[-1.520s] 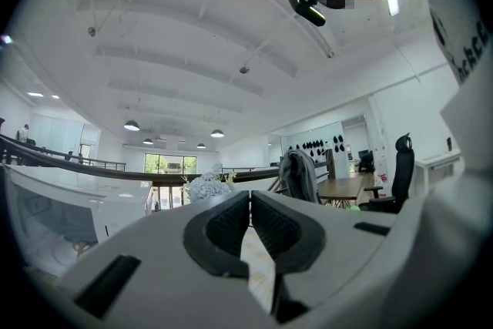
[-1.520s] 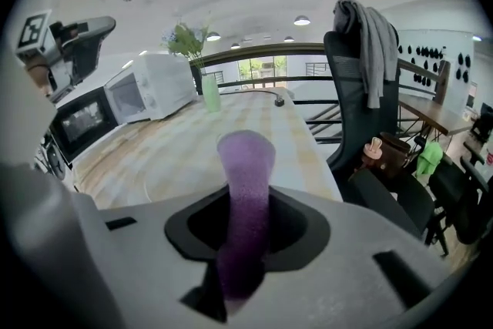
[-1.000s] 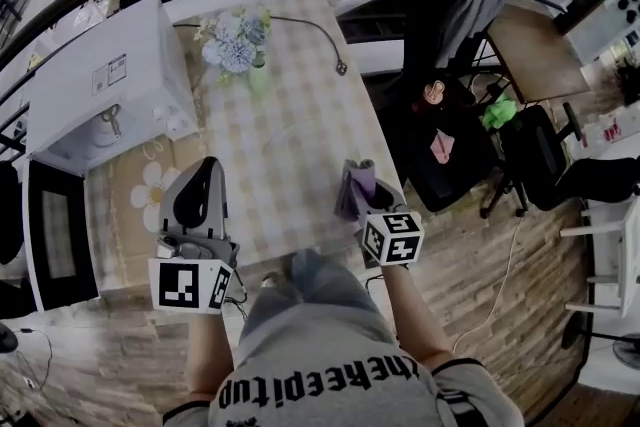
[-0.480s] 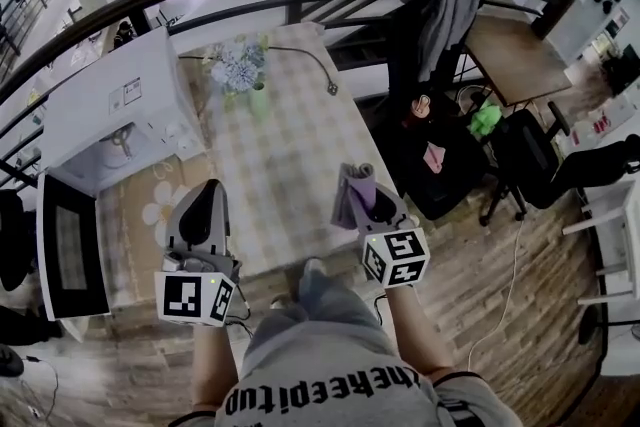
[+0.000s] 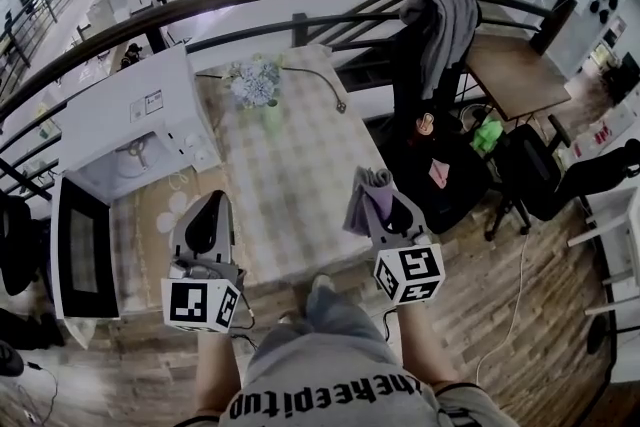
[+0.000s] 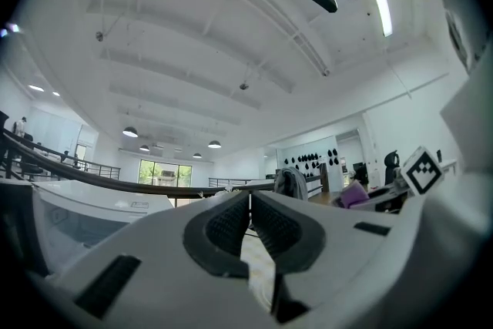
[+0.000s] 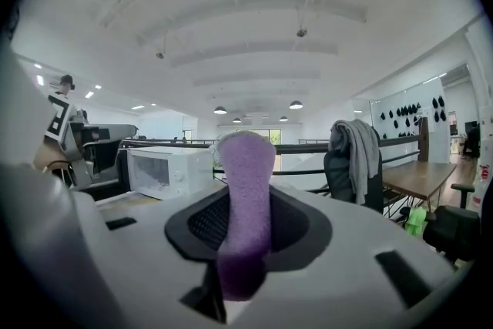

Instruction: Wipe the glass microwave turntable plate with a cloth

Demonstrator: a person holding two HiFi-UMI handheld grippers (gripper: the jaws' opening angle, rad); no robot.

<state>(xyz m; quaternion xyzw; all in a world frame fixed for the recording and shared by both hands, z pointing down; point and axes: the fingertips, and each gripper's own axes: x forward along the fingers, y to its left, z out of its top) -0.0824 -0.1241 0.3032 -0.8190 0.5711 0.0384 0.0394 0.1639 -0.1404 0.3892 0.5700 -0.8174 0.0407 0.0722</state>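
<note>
The left gripper (image 6: 249, 218) is held with its jaws closed together on nothing, above the table's (image 5: 300, 155) near edge. The cloth (image 7: 245, 181) is clamped upright in the right gripper (image 7: 245, 231), over the near right corner. The plate (image 5: 137, 155) is seen inside the microwave (image 5: 140, 105), whose door (image 5: 80, 260) is swung open, at the left edge.

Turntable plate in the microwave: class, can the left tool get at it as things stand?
Probably yes. The microwave door stands open, and nothing lies between the left tool and the turntable plate inside. The tool's jaws are shut and empty, so they must open first.
</note>
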